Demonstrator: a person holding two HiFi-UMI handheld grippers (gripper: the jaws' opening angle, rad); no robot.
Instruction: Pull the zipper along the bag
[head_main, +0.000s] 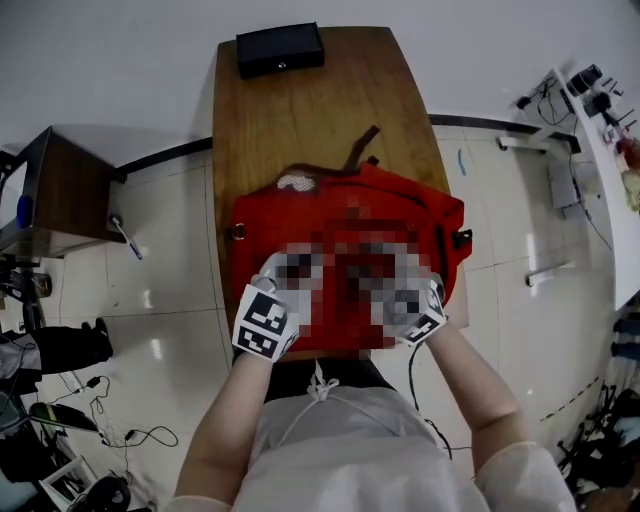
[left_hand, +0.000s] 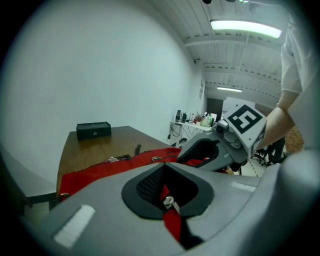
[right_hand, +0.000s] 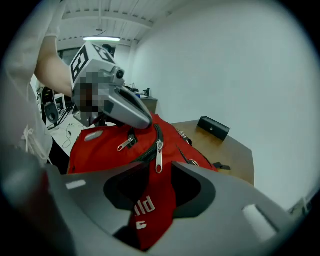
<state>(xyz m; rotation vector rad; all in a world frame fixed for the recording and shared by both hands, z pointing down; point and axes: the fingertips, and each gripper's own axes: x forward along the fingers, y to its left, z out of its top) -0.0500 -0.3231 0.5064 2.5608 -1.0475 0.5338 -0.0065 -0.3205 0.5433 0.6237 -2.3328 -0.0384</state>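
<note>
Overhead, the red bag (head_main: 400, 215) lies on the wooden counter (head_main: 300, 110). Left gripper view: the left claw (left_hand: 169, 201) is clamped on the bag's red fabric. Right gripper view: the right claw (right_hand: 152, 200) stands apart around lettered fabric, with a zipper pull (right_hand: 158, 160) just beyond.

One red bag (head_main: 290, 215); one wooden table (head_main: 300, 110); one black box (head_main: 280, 48) at the top of the head view; two grippers, the left gripper (left_hand: 167, 195) and the right gripper (right_hand: 152, 197); two metal zipper pulls in the right gripper view, a centre pull (right_hand: 158, 159) and a left pull (right_hand: 125, 144).
</note>
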